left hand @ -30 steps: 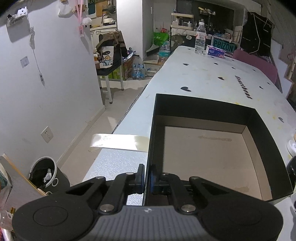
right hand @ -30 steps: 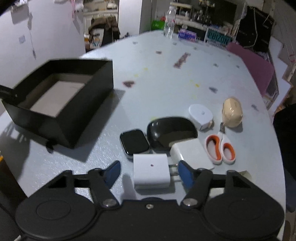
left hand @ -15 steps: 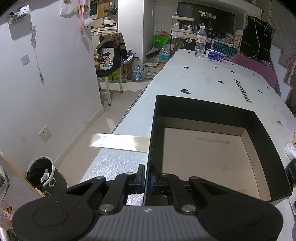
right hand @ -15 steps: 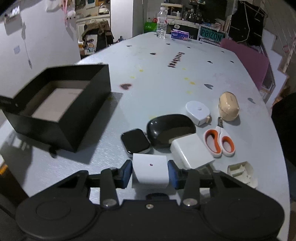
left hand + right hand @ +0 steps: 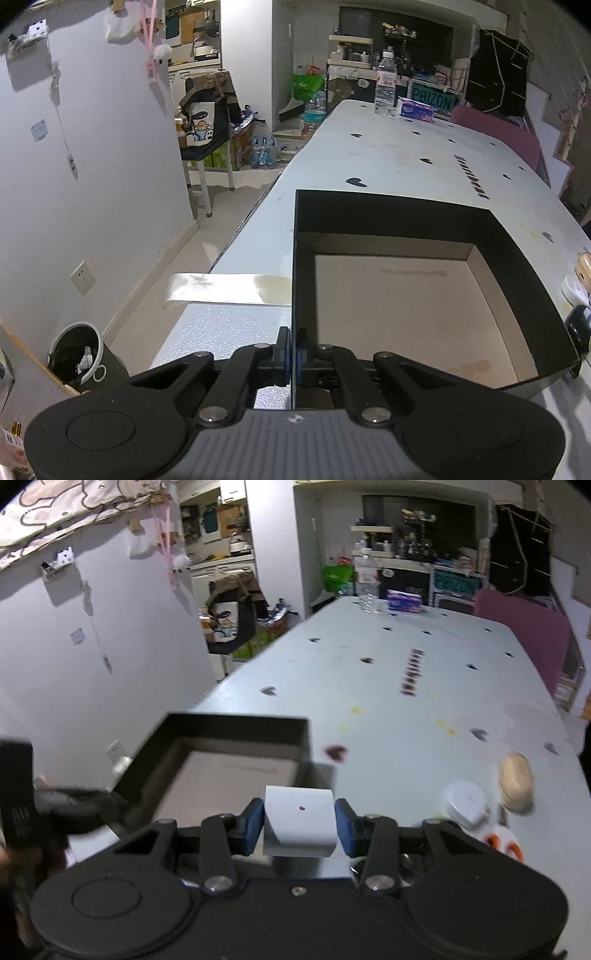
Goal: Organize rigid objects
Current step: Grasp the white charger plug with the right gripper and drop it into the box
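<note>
My left gripper (image 5: 293, 356) is shut on the near-left wall of an open black box (image 5: 517, 266) with a bare brown floor. The box also shows in the right wrist view (image 5: 236, 727), left of centre. My right gripper (image 5: 300, 821) is shut on a white charger cube (image 5: 299, 825) and holds it in the air just right of the box's near right corner. A white round tape measure (image 5: 463, 801), a beige case (image 5: 515, 781) and orange-handled scissors (image 5: 504, 845) lie on the table to the right.
The long white table (image 5: 406, 166) runs away from me, with a water bottle (image 5: 385, 88) and a tissue pack (image 5: 415, 109) at its far end. A strip of tape (image 5: 225, 290) hangs off the table's left edge. A bin (image 5: 75, 356) stands on the floor at the left.
My right gripper closed on the white charger cube, lifted it off the table and carried it left toward the box. My left gripper kept its hold on the box wall.
</note>
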`<state>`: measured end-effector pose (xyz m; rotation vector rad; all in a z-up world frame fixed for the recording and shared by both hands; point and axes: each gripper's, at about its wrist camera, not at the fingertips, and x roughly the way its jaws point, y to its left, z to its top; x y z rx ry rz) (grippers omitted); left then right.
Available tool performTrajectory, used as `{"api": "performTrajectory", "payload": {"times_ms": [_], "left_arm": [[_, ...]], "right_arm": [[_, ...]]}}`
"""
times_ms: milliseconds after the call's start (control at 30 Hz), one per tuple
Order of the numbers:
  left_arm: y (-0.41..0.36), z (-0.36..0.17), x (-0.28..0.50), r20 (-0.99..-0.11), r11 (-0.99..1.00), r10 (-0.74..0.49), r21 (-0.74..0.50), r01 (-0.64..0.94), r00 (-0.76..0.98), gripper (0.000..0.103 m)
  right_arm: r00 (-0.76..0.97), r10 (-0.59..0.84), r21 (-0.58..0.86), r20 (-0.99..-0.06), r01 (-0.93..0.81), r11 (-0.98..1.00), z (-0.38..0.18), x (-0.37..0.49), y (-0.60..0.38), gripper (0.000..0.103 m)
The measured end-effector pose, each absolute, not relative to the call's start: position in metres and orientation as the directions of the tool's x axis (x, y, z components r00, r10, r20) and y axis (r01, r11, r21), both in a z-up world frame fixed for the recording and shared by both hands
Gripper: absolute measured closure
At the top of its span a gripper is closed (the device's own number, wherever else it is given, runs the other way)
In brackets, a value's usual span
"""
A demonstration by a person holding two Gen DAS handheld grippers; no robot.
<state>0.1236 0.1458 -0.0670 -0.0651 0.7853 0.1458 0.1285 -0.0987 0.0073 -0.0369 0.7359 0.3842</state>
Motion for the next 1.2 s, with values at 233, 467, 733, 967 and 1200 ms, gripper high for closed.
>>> {"api": "performTrajectory", "payload": {"times_ms": [233, 467, 733, 967, 1200], "left_arm": [[0.146, -0.068, 0.123, -0.699, 0.991, 0.095, -0.001, -0.134, 0.709, 0.101], [0.150, -0.070, 0.120, -0.692, 0.993, 0.071, -0.021, -0.119, 0.719, 0.101], [0.152, -0.071, 0.119, -0.685, 0.993, 0.068, -0.027, -0.118, 0.726, 0.101], [0.153, -0.073, 0.117, -0.682, 0.991, 0.067, -0.037, -0.126, 0.728, 0.100], [0.153, -0.073, 0.118, -0.682, 0.990, 0.068, -0.041, -0.131, 0.728, 0.101]], "right_arm": [[0.606, 0.364, 0.142, -0.708, -0.383, 0.913, 0.010, 0.168, -0.044, 0.060], [0.517, 0.358, 0.202, -0.778, -0.334, 0.921, -0.010, 0.217, 0.006, 0.060], [0.446, 0.312, 0.229, -0.839, -0.230, 0.946, -0.046, 0.252, 0.045, 0.060], [0.477, 0.325, 0.265, -0.817, -0.190, 0.945, -0.051, 0.253, 0.058, 0.052], [0.513, 0.353, 0.251, -0.783, -0.259, 0.933, -0.020, 0.230, 0.035, 0.040]]}}
